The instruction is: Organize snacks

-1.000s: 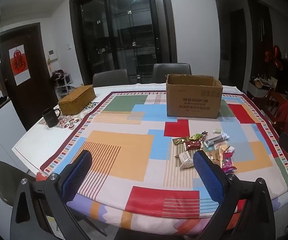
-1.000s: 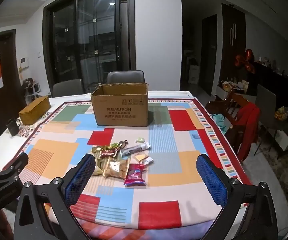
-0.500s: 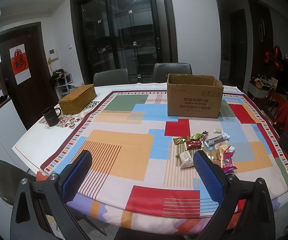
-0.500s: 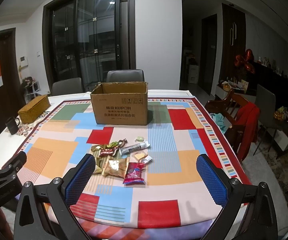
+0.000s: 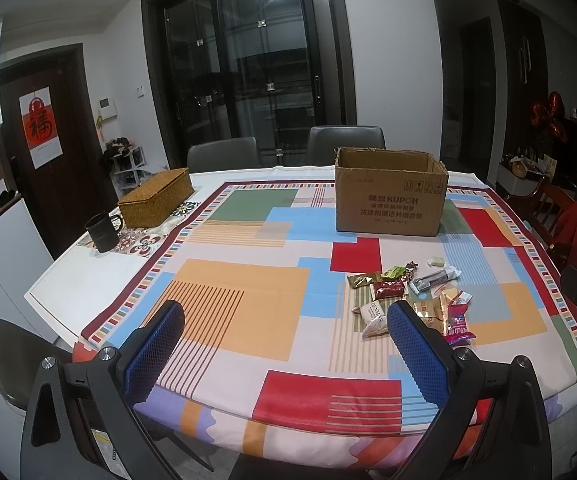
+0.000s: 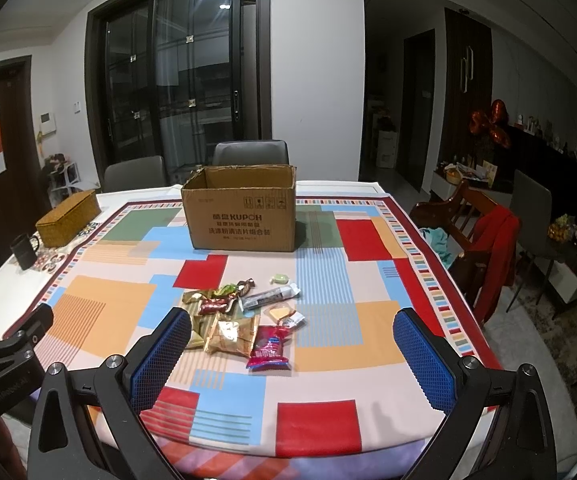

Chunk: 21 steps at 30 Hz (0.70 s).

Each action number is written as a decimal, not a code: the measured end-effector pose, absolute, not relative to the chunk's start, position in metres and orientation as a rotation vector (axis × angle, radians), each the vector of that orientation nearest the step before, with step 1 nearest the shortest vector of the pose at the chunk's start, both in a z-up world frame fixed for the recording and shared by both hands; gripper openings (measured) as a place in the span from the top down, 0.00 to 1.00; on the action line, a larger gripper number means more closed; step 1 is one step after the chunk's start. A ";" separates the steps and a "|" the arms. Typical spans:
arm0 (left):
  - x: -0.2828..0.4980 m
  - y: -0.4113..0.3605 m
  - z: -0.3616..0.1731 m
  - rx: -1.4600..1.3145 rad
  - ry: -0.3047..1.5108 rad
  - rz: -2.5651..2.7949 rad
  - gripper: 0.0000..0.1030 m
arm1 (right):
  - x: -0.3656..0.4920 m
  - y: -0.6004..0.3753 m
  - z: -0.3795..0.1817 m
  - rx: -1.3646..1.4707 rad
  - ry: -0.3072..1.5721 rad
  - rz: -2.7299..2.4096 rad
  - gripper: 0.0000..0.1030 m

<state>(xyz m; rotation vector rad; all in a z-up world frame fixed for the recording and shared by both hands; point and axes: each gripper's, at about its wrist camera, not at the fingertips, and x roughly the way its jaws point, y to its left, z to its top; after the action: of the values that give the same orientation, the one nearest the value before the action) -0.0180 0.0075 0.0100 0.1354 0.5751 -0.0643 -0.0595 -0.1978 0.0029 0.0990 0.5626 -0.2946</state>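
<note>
Several wrapped snacks [image 6: 244, 316] lie in a loose pile on the patterned tablecloth [image 6: 328, 332], among them a red packet [image 6: 269, 348] and a gold packet [image 6: 234, 335]. The same pile [image 5: 408, 300] shows in the left wrist view, right of centre. An open cardboard box [image 6: 240, 210] stands behind the pile, also seen from the left as the box [image 5: 390, 196]. My right gripper [image 6: 292, 356] hovers open above the table's near edge, in front of the pile. My left gripper [image 5: 284, 348] is open too, left of the snacks. Nothing is held.
A wicker box [image 5: 156, 202] and a dark mug [image 5: 102, 232] sit at the table's far left. Grey chairs [image 5: 344, 144] stand behind the table. A wooden chair with a red garment [image 6: 492, 248] is at the right.
Both grippers have drifted slightly; the view of the table is almost unchanged. Snacks and box have not moved.
</note>
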 end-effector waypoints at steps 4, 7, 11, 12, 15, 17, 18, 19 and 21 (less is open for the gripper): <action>-0.018 0.007 0.010 0.134 0.574 -0.064 0.00 | -0.059 -0.198 0.003 0.097 0.560 -0.296 0.00; -0.018 0.007 0.011 0.135 0.575 -0.064 0.00 | -0.060 -0.202 0.002 0.098 0.558 -0.299 0.00; -0.018 0.008 0.010 0.133 0.576 -0.064 0.00 | -0.061 -0.201 0.002 0.096 0.559 -0.301 0.00; -0.018 0.008 0.010 0.133 0.576 -0.064 0.00 | -0.061 -0.200 0.002 0.095 0.558 -0.300 0.00; -0.018 0.008 0.010 0.134 0.577 -0.064 0.00 | -0.061 -0.200 0.003 0.096 0.558 -0.301 0.00; -0.018 0.008 0.010 0.133 0.576 -0.064 0.00 | -0.061 -0.201 0.003 0.095 0.559 -0.301 0.00; -0.018 0.008 0.010 0.133 0.576 -0.064 0.00 | -0.061 -0.200 0.003 0.095 0.559 -0.300 0.00; -0.018 0.008 0.010 0.133 0.576 -0.064 0.00 | -0.061 -0.200 0.003 0.096 0.559 -0.300 0.00; -0.018 0.008 0.010 0.133 0.577 -0.064 0.00 | -0.061 -0.200 0.003 0.095 0.559 -0.301 0.00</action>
<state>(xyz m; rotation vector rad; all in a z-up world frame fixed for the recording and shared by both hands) -0.0175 0.0077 0.0101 0.1333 0.5768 -0.0636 -0.0610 -0.2000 0.0030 0.0952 0.5587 -0.3010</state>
